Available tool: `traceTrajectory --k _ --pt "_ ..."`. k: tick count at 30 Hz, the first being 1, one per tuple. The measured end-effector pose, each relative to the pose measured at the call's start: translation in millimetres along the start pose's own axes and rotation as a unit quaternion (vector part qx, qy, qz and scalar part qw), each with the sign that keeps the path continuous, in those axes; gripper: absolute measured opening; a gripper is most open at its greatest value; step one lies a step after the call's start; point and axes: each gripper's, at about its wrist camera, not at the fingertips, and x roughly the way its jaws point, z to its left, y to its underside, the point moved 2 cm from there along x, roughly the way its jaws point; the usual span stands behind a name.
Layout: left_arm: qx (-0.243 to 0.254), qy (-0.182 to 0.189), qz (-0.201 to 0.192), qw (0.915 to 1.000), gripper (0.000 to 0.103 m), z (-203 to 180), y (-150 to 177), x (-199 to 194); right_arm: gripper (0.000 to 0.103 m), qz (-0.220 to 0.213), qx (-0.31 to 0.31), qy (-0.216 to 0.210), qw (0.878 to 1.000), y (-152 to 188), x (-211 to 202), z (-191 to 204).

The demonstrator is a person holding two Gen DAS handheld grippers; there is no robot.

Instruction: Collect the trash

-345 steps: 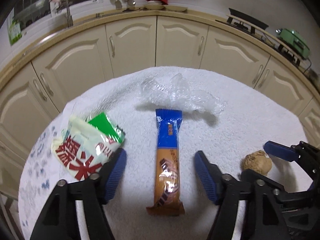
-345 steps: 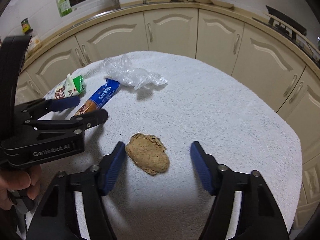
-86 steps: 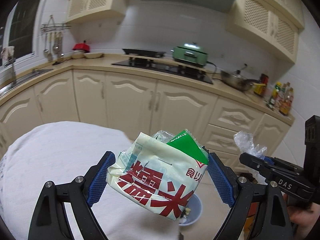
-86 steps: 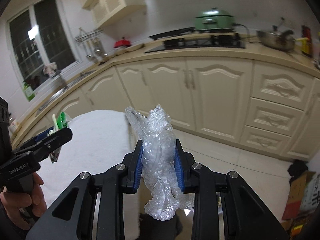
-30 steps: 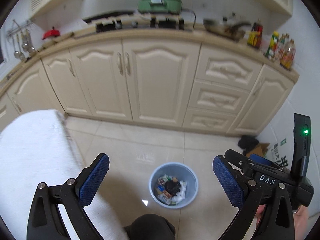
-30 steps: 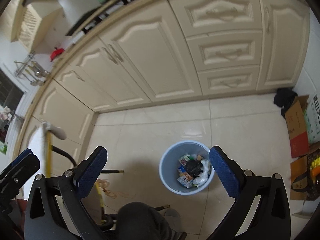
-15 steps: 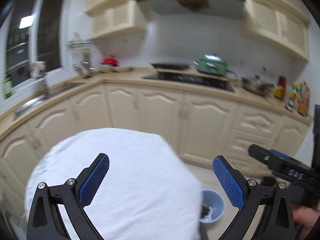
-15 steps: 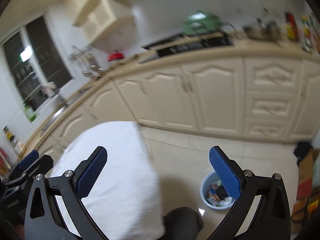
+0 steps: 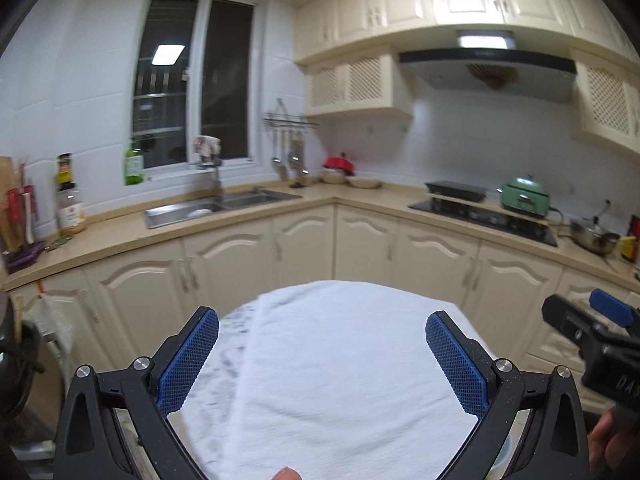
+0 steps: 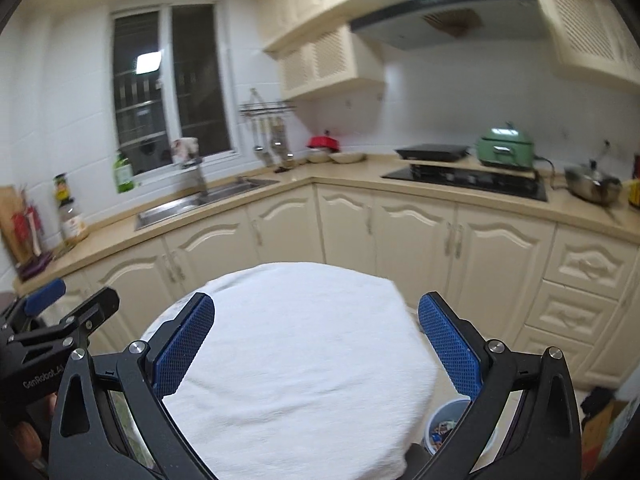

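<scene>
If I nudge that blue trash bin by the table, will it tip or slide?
The blue trash bin looks like thin plastic holding only wrappers, so probably light. On the glossy tile floor it would likely slide. It looks broad for its height, so tipping seems unlikely, though the right gripper hides much of it.

our left gripper (image 9: 322, 362) is a black plastic frame with two angled arms, each ending in a blue pad with a fine cross-hatched grid. silver round screws sit at the joints, two on each arm, and triangular cut-outs lighten the lower struts. our right gripper (image 10: 316, 346) is built the same way: black arms, blue textured pads, silver screws. seen from the side, the left body carries white lettering that reads "genrobot.ai", and the right body shows white letters "das". our fingers (image 9: 612, 438) wrap the right handle.
</scene>
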Motion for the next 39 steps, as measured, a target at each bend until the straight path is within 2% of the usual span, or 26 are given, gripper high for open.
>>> traceTrajectory --k 5,9,12,19,25,39 --pt "-0.010 -0.009 -0.007 0.9999 0.102 11 23 -46 0.103 -0.011 -0.034 -0.011 0.999 13 -15 34" --pt "-0.010 -0.009 -0.012 0.9998 0.102 14 36 -83 0.103 -0.017 -0.038 -0.012 0.999 17 -24 43" --pt "-0.021 -0.002 -0.016 0.9996 0.102 20 36 -95 0.103 -0.025 -0.038 -0.012 0.999 17 -30 44" --pt "-0.030 -0.013 -0.021 0.9992 0.102 34 31 -103 0.103 -0.041 -0.040 -0.007 0.998 18 -43 46" --pt "-0.037 -0.014 -0.022 0.9990 0.102 30 16 -89 0.103 -0.048 -0.040 -0.009 0.998 18 -49 48" --pt "-0.035 -0.017 -0.023 0.9990 0.102 18 10 -84 0.103 -0.046 -0.043 -0.014 0.998 22 -48 51"
